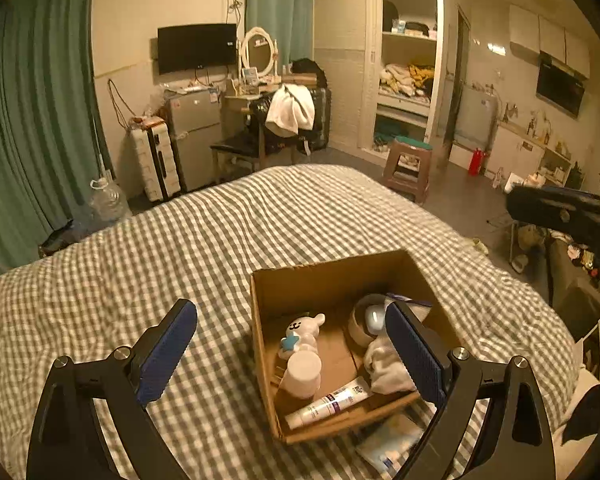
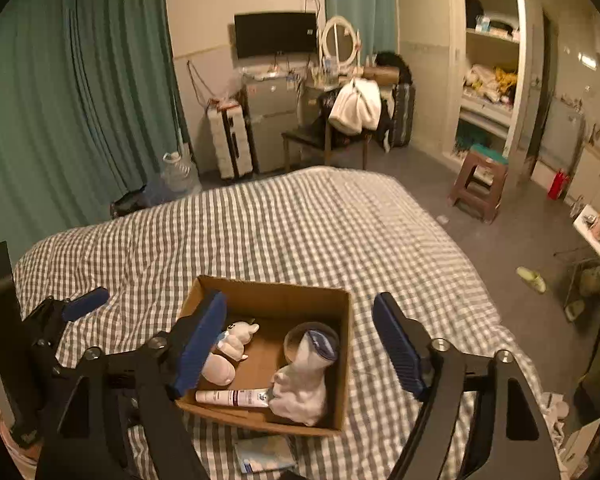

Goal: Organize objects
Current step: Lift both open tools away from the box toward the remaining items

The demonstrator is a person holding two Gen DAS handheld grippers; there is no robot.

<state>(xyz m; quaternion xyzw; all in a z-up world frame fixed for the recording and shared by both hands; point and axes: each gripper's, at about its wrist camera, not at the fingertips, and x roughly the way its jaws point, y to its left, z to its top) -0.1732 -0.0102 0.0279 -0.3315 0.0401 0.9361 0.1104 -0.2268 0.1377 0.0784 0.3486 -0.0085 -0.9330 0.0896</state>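
You held both the left tongs [image 1: 292, 354] and right tongs [image 2: 300, 344] released above the nearly filled box [image 2: 274, 298] on the bed [image 2: 300, 220], so I judged your next move was lifting the flat packet [image 2: 266, 456] lying just near of it.

A small one-room home. Under and ahead of the claws lies a bed [image 1: 220, 232] with a checked cover. Beyond it stand a wall-mounted television [image 1: 197, 47], a small fridge [image 1: 196, 128], a suitcase [image 1: 155, 158], a vanity mirror [image 1: 259, 53] and an open wardrobe [image 1: 404, 60] with clothes. Far right is a kitchen counter [image 1: 532, 148].
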